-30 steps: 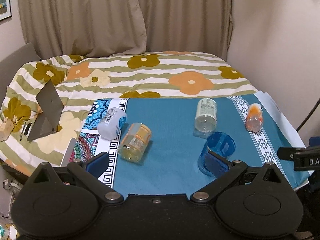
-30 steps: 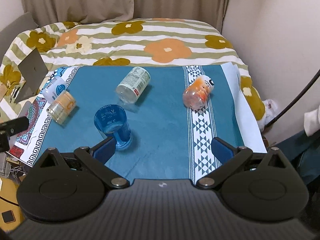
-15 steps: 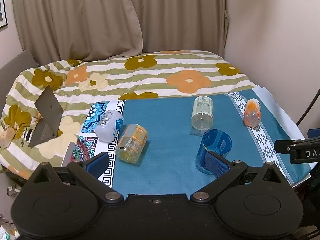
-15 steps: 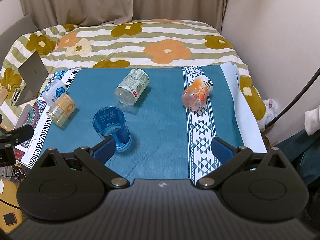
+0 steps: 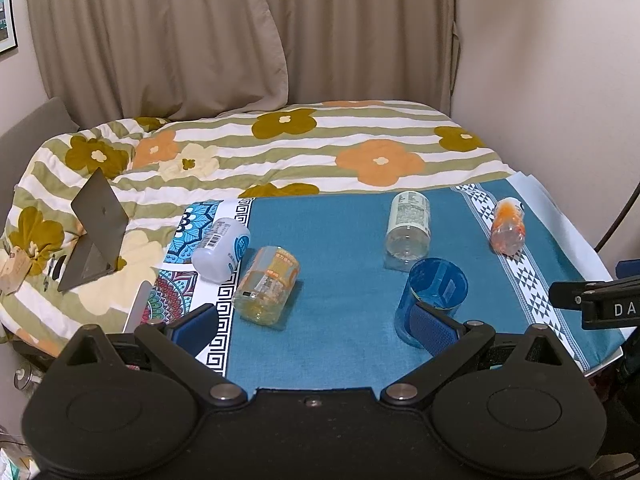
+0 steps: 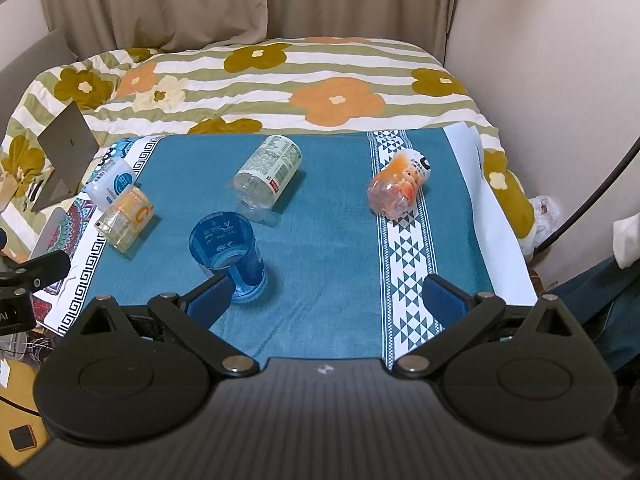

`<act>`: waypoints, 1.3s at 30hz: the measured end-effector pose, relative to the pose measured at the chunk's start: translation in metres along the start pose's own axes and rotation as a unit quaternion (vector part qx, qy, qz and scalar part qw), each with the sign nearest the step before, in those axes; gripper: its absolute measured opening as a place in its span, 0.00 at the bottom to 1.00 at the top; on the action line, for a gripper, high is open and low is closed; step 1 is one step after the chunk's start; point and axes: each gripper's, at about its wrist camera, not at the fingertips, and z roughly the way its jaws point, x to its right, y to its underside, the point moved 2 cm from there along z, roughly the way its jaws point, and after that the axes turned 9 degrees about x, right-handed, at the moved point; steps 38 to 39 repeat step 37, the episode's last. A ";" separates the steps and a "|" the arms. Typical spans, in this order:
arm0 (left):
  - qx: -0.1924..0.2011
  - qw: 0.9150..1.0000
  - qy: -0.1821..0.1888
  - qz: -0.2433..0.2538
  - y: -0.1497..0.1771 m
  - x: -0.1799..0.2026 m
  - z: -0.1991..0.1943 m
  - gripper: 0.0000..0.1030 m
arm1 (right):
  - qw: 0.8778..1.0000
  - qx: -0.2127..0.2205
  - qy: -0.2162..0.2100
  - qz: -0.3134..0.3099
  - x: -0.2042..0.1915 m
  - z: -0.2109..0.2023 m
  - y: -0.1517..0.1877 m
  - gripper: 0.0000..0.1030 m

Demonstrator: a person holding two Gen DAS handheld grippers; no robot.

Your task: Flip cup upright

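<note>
On the teal tablecloth (image 6: 328,248), taking the upright blue cup (image 6: 228,252) as the landmark, a white bottle (image 6: 112,182) and a yellow-labelled jar (image 6: 126,216) lie on their sides well to its left. A clear bottle (image 6: 268,174) lies just behind the cup, and an orange bottle (image 6: 400,188) lies far to its right. Both the left gripper (image 5: 314,326) and the right gripper (image 6: 328,300) hover spread wide and hold nothing, each with one blue pad near the cup.
</note>
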 end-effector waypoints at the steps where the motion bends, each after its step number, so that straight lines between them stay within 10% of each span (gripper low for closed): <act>1: 0.000 1.000 0.000 0.000 0.000 0.000 0.000 1.00 | 1.000 0.000 0.001 -0.001 0.001 0.000 0.000 1.00; 39: 0.031 0.999 -0.018 0.002 0.000 0.001 -0.011 1.00 | 1.000 0.007 -0.006 0.008 -0.007 -0.006 -0.001 1.00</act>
